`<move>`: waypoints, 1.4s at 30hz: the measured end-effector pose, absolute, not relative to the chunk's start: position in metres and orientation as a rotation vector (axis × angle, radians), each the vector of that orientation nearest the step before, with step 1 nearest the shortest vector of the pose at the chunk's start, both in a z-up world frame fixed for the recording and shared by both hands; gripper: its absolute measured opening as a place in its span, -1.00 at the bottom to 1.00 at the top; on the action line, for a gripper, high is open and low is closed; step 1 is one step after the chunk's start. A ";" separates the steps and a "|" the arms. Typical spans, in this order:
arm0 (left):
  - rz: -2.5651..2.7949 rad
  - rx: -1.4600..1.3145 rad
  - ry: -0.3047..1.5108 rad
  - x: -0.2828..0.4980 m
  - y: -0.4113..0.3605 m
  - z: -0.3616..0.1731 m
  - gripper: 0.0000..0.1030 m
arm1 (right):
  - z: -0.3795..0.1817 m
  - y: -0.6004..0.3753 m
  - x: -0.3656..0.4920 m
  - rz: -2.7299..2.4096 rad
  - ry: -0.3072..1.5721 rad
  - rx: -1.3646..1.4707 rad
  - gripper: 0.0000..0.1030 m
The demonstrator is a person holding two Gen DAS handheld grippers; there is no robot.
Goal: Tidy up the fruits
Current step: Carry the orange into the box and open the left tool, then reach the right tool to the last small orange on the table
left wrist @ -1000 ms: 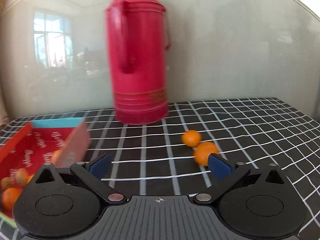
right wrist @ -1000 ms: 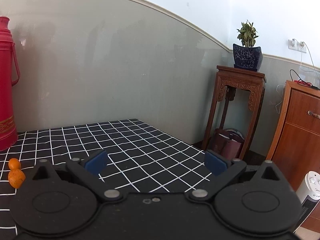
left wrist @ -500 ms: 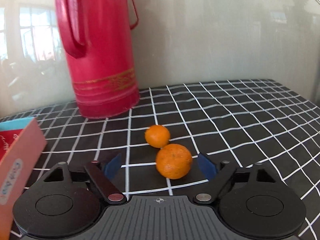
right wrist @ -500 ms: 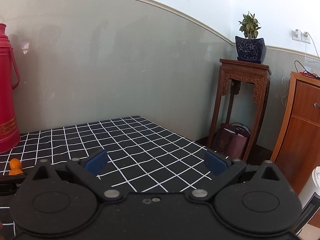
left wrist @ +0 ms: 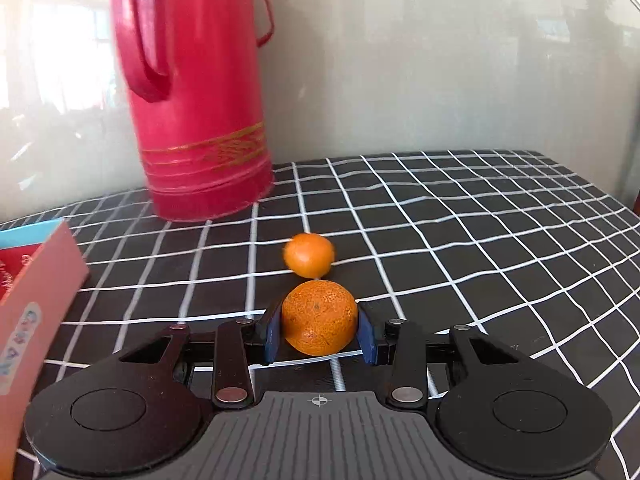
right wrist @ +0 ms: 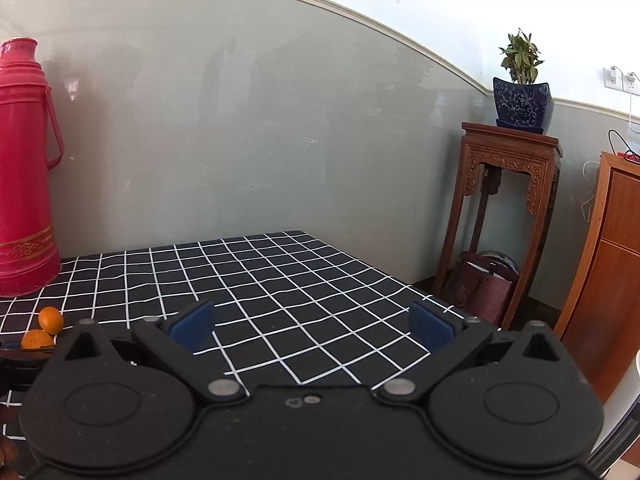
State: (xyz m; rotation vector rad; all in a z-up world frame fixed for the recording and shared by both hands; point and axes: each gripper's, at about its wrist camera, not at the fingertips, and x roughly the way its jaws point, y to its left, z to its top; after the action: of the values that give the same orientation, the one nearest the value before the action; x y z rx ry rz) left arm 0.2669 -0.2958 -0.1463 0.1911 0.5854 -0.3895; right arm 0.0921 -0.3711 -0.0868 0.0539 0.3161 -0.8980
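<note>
Box [left wrist: 28,320] label, lettering blurred, unreadable

A grey-green wall [right wrist: 260,120] is standing behind the desk [right wrist: 280,272]; a potted plant [right wrist: 522,92] is sitting on a carved wooden stand [right wrist: 508,184] beside a cabinet [right wrist: 616,240].

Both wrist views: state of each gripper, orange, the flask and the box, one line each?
left gripper: jaws closing, blue pads against the near orange
near orange: on the checked cloth, between the pads
far orange: loose on the cloth, just behind the near one
right gripper: open, nothing between the pads
red flask: upright by the wall
red box: open-topped, contents out of view
</note>
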 end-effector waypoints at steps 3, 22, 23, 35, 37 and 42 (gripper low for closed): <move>-0.373 0.188 0.563 0.262 -0.280 -0.138 -0.24 | -0.086 -0.366 0.094 -0.878 0.313 0.047 0.89; -0.023 0.148 0.489 0.265 -0.093 -0.100 -0.24 | -0.090 -0.299 0.121 -0.710 0.322 -0.073 0.89; 0.001 0.144 0.497 0.267 -0.084 -0.101 -0.24 | -0.090 -0.296 0.122 -0.703 0.324 -0.077 0.89; 0.168 0.045 0.629 0.292 -0.014 -0.119 -0.04 | -0.093 -0.273 0.134 -0.620 0.330 -0.106 0.89; 0.144 0.015 0.635 0.290 -0.011 -0.119 0.28 | -0.094 -0.269 0.139 -0.606 0.335 -0.107 0.89; 0.112 0.008 0.606 0.274 -0.011 -0.108 0.67 | -0.095 -0.258 0.147 -0.565 0.346 -0.090 0.89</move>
State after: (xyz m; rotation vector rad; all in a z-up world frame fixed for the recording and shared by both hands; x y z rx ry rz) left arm 0.2742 -0.0113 -0.1081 0.0083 0.6065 0.1124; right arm 0.1473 -0.2582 -0.0952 -0.0900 0.3457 -0.5650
